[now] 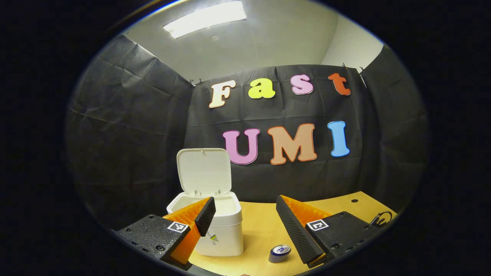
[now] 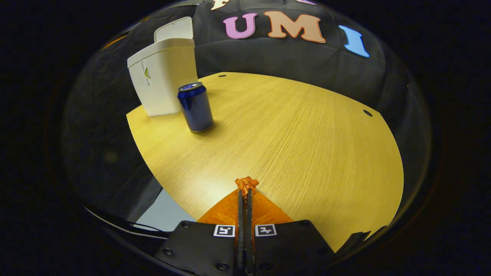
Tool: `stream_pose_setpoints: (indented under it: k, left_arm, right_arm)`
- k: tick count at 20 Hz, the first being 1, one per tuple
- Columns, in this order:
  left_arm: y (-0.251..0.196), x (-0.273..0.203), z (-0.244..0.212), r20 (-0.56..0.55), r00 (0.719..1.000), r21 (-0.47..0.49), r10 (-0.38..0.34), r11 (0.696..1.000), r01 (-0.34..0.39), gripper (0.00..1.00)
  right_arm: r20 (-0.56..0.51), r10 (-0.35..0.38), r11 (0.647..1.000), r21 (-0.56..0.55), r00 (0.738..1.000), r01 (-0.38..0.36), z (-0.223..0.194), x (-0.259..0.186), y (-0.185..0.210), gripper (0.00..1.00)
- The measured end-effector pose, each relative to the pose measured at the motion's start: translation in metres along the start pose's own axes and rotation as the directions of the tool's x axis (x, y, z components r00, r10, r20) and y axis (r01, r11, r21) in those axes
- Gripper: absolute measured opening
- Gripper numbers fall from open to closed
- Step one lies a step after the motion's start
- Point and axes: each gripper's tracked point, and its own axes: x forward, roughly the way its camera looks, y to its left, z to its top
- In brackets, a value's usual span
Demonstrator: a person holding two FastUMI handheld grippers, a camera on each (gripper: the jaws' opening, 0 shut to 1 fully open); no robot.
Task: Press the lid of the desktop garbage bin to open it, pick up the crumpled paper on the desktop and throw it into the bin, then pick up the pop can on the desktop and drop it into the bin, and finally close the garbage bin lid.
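A: Worktop (image 2: 291,145) is lying bare across most of its wooden surface, so where is everything sitting?

B: The bin (image 2: 161,78) is standing at the far left corner, close against the booth's black cloth, and its lid (image 1: 204,170) is standing up on its hinge at the back. I judge the pressing step done, since the mouth is gaping upward and ready to take things.

A: And the pop can (image 2: 195,107)?

B: It is standing upright just beside the bin, on the side nearer the middle of the worktop, apart from the bin wall as far as I can tell. Being upright, it is offering its round sides to a sideways grip.

A: What about the crumpled paper?

B: I am not making it out anywhere on the worktop. It may be lying inside the bin, though the inside is hidden from both views, so that is only a guess.

A: How is the left claw (image 1: 245,212) holding itself?

B: Its fingers are spread wide with nothing between them, hovering over the bin's rim, one finger crossing in front of the open mouth. The can is showing low in the gap, farther off.

A: And the right claw (image 2: 246,191)?

B: Its fingers are pressing flat together and gripping nothing, hanging over the near edge of the worktop, well apart from the can. It is looking parked, leaving the can to the left one, in my judgement.
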Motion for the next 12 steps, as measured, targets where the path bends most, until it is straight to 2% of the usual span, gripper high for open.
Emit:
stream_pose_setpoints:
  k: [5,12]
  left_arm:
    - [0.015,-0.001,-0.004,-0.002,1.0,-0.008,0.025,1.0,-0.025,0.95]
    - [0.051,-0.003,-0.01,-0.004,0.997,-0.016,0.075,0.997,-0.075,0.95]
  right_arm:
    - [0.191,0.018,1.0,-0.015,0.982,-0.015,0.095,-0.027,0.005,0.04]
    - [0.401,0.089,0.993,-0.104,0.912,-0.051,0.221,-0.063,0.039,0.04]
